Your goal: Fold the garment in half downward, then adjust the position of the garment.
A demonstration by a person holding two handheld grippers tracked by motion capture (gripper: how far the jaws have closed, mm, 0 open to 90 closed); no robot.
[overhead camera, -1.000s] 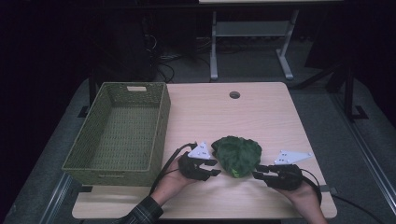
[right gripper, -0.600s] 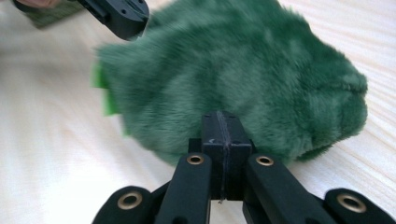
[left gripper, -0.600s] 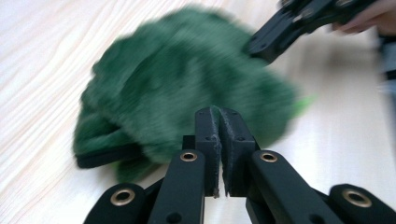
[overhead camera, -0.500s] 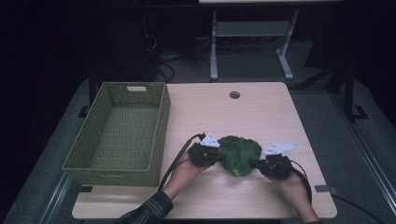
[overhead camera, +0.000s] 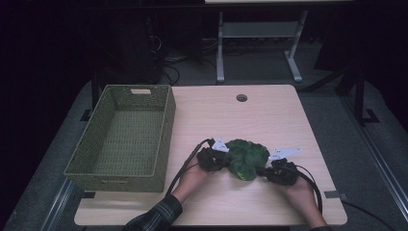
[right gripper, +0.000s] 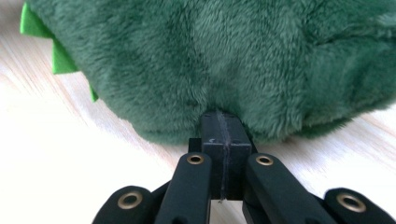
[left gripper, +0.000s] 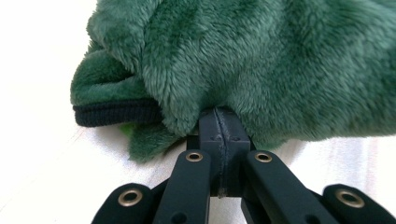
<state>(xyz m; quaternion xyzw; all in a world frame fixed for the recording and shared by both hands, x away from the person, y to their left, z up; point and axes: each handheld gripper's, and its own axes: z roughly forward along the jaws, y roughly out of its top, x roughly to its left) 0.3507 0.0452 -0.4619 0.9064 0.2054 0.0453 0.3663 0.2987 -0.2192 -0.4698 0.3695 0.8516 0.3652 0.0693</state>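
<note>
My left tongs and right tongs clench opposite ends of the fuzzy green plush garment; the woven green basket lies leftward.

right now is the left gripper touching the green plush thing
Touching. In the left gripper view the left gripper has its jaws shut together with their tips buried in the fur of the green plush, pinching a fold.

Plush garment on table between left tongs and right tongs; basket at left.
</note>
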